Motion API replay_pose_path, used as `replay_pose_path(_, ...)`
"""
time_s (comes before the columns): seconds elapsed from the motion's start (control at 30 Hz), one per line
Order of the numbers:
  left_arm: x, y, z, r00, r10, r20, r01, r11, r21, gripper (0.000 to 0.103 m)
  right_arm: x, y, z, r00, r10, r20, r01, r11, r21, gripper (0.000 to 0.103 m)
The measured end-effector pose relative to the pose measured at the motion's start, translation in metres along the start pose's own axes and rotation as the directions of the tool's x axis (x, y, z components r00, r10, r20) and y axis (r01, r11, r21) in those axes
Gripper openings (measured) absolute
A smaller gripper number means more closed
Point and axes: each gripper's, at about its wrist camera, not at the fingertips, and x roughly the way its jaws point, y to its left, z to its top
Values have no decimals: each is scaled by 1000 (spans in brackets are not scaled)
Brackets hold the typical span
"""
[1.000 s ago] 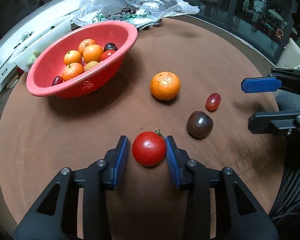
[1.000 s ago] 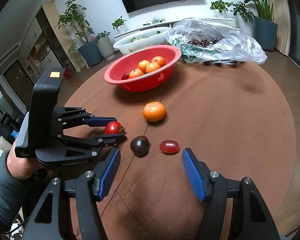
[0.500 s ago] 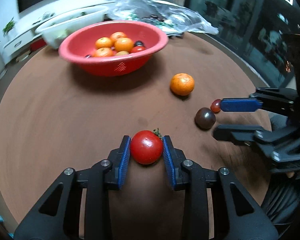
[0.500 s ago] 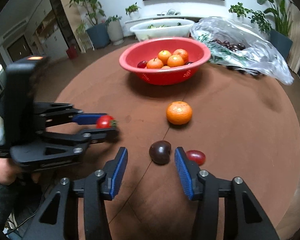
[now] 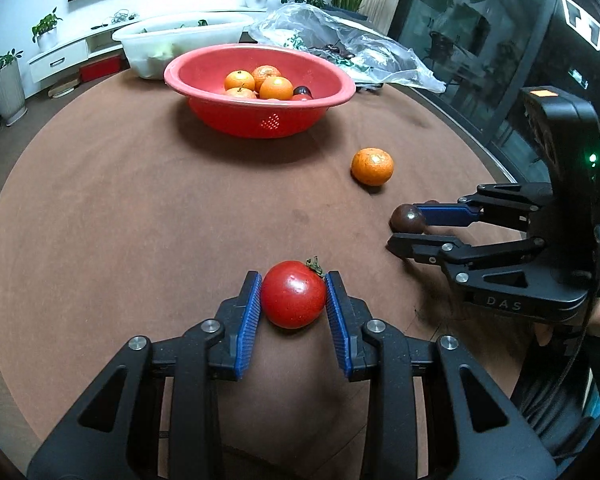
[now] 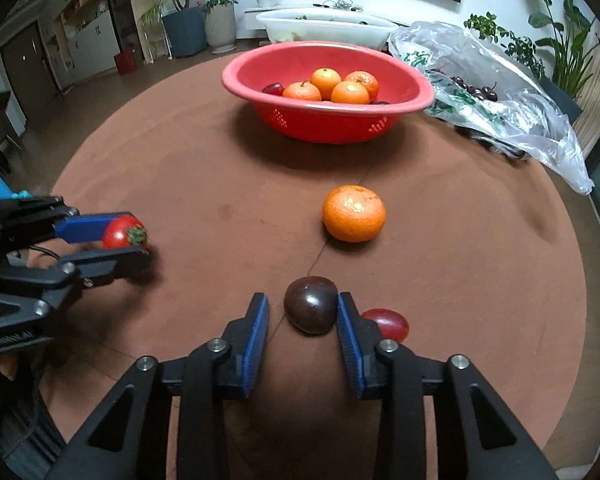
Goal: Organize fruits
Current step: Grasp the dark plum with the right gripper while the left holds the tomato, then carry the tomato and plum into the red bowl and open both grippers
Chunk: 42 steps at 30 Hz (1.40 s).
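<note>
My left gripper (image 5: 293, 294) is shut on a red tomato (image 5: 293, 294), held just above the brown table; it also shows in the right wrist view (image 6: 120, 233). My right gripper (image 6: 303, 312) is open around a dark plum (image 6: 311, 310) on the table, its right pad touching it, a gap on the left. The plum shows in the left wrist view (image 5: 407, 219). A red grape (image 6: 387, 323) lies just right of the right finger. An orange mandarin (image 6: 353, 213) lies ahead. A red bowl (image 6: 260, 92) with mandarins and dark fruit stands beyond.
A clear plastic bag (image 6: 496, 84) with cherries lies at the back right of the round table (image 6: 204, 168). A white tub (image 6: 324, 26) stands behind the bowl. Glass panels (image 5: 480, 40) run along the table's right side.
My left gripper closed on the tomato and lifted it slightly. My right gripper moved forward and narrowed around the dark plum.
</note>
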Motion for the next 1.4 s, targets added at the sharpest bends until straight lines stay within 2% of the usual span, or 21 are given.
replay_pose_path(0.07,0,0,0,1000,1,1,-1,1000,-2,30,0,0,0,1000,3,1,-3,1000,1,38)
replay_pose_path(0.13,-1,2,0,1000,2,5,-2,1000,-8,30,0,0,1,1000,-6,3,6,1000,0,31)
replay_pose_path(0.2,-4,3,1,1000,5,16,-5,1000,-14,30,-4,0,2,1000,1,13,-1,1000,10,29)
replay_pose_path(0.3,-6,4,3,1000,6,27,-5,1000,-24,30,-11,-2,2,998,55,29,-56,997,45,29)
replay_pose_path(0.63,-9,3,7,999,1,44,0,1000,-27,30,-26,-4,3,992,107,71,-113,990,84,28)
replay_pose_path(0.83,-17,11,21,997,11,72,-8,999,-38,30,-40,-24,10,985,125,122,-141,980,138,28)
replay_pose_path(1.0,-28,25,58,991,46,125,-43,999,-30,30,-53,-67,26,983,77,169,-113,969,218,28)
replay_pose_path(1.17,-26,41,109,982,91,166,-89,996,-18,30,-68,-97,65,968,41,246,-101,967,236,28)
replay_pose_path(1.27,-13,48,142,979,114,169,-115,993,-4,30,-69,-95,97,956,56,290,-117,973,197,28)
replay_pose_path(1.4,21,56,175,979,144,145,-149,989,21,30,-48,-80,136,949,96,301,-143,980,138,28)
